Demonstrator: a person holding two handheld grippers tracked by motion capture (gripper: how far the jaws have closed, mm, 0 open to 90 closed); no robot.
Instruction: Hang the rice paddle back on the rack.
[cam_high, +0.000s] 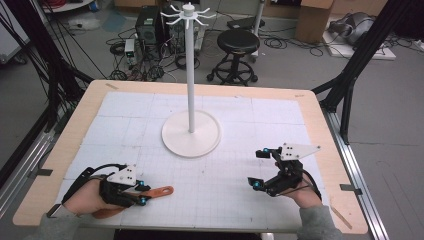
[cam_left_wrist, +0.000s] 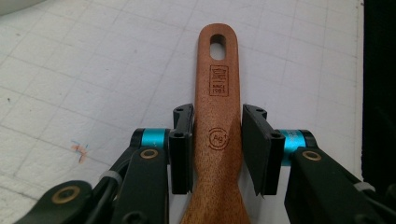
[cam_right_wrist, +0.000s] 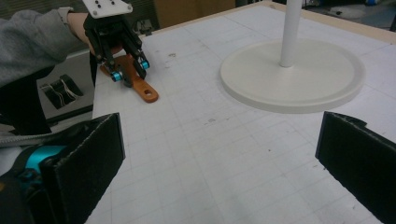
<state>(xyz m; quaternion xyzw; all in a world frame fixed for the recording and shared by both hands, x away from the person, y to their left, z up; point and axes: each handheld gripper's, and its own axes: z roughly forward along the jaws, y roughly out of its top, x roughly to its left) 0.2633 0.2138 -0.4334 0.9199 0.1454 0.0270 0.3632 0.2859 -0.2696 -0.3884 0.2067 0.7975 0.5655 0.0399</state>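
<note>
A wooden spatula with a hole at its handle end lies flat on the white gridded mat near the front left. My left gripper is shut on its handle, a pad pressed to each side; the blade end is hidden under the gripper and hand. From above, the handle sticks out to the right of the left gripper. My right gripper hovers at the front right, jaws wide open with nothing between them. The right gripper view looks across at the left gripper and spatula.
A tall white stand with hooks at its top rises from a round base in the middle of the mat. The wooden table edge frames the mat. Stools, cables and equipment sit on the floor behind.
</note>
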